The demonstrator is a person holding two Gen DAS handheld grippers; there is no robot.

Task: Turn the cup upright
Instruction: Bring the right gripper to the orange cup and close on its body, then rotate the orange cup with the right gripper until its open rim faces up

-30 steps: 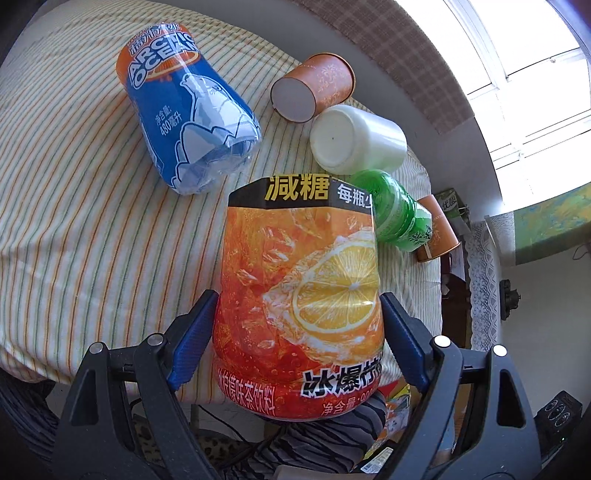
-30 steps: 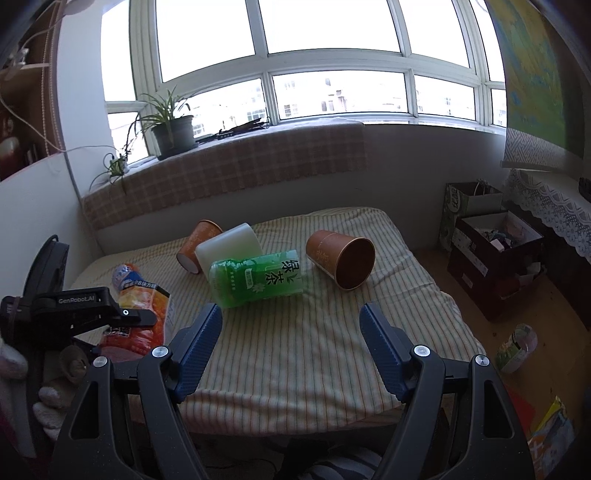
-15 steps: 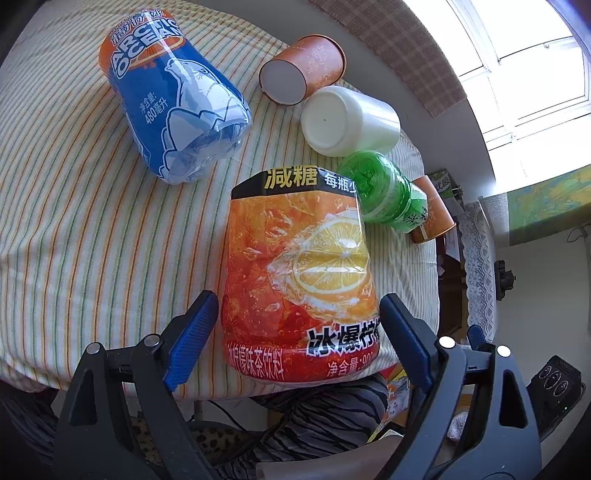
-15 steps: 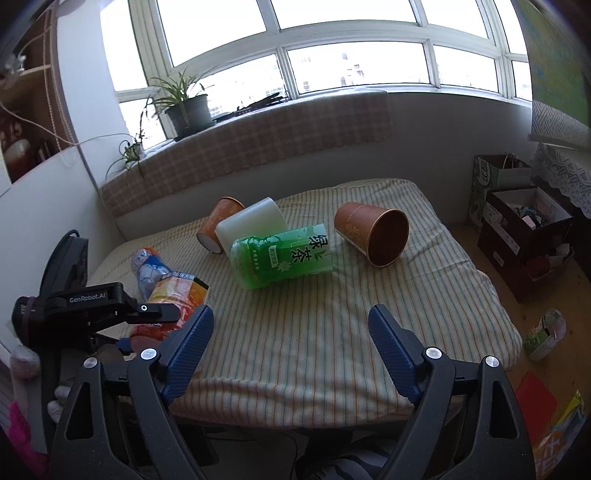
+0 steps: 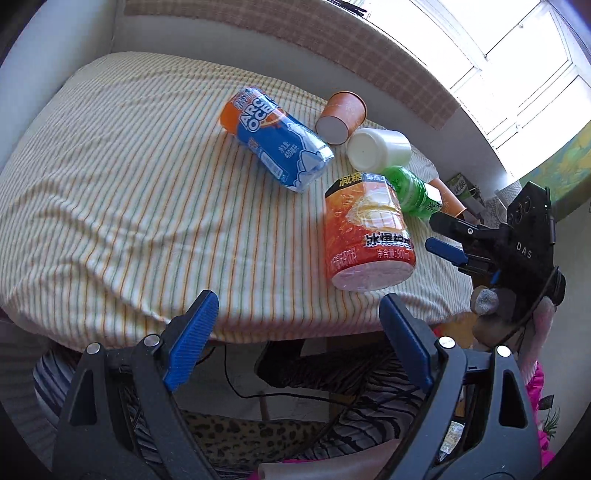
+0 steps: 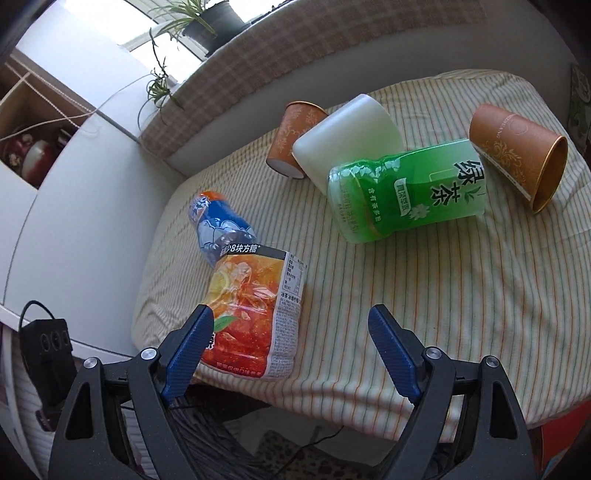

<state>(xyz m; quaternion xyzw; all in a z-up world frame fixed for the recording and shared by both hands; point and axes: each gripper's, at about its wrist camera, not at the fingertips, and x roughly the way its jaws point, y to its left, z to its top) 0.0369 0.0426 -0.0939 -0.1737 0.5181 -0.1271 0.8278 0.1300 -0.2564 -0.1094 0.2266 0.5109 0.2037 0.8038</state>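
Several cups lie on their sides on a striped table [image 5: 110, 206]. An orange lemon-print cup [image 5: 367, 236] lies nearest the front edge; it also shows in the right wrist view [image 6: 255, 310]. Beyond it lie a blue cup [image 5: 277, 138], a green cup [image 6: 406, 192], a white cup [image 6: 347, 133] and two brown paper cups [image 6: 517, 147] [image 6: 295, 133]. My left gripper [image 5: 295, 332] is open and empty, off the front edge, left of the orange cup. My right gripper [image 6: 291, 347] is open and empty, its left finger [image 6: 188, 347] beside the orange cup.
The table's front edge [image 5: 258, 328] drops to a floor with cables and a patterned rug [image 5: 280, 435]. A low wall with a checked cushion [image 6: 295, 51] and potted plants [image 6: 207, 22] runs behind the table. A white cabinet [image 6: 74, 206] stands left.
My left gripper has pulled back and swung left, away from the orange cup that sat between its fingers. My right gripper has moved in and down toward the orange cup.
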